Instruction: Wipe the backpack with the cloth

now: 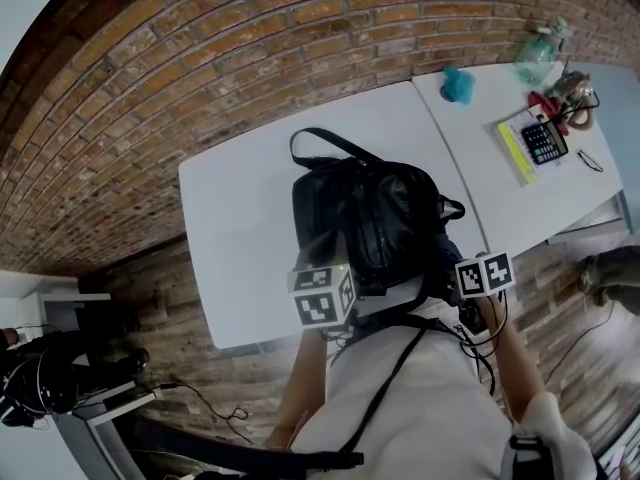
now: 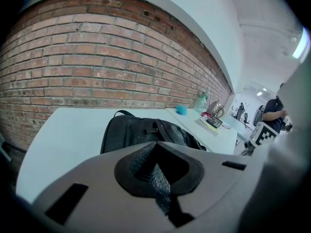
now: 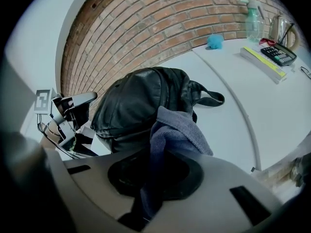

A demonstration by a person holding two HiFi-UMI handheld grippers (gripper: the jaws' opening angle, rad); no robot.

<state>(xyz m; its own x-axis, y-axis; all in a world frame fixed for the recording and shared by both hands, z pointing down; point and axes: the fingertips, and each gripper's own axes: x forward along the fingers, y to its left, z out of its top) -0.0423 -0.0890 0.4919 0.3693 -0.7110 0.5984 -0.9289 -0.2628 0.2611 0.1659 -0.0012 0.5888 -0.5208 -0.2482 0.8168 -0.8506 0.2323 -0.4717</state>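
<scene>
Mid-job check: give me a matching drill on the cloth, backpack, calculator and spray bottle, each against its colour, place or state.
Things:
1. cloth
2. backpack
3. calculator
4. spray bottle

Descriptions:
A. black, lying on the white table
B. upright, pale green, near the brick wall
C. clamped in the right gripper
D. resting on a yellow-edged pad

Pairs: 1-C, 2-A, 3-D, 4-B
</scene>
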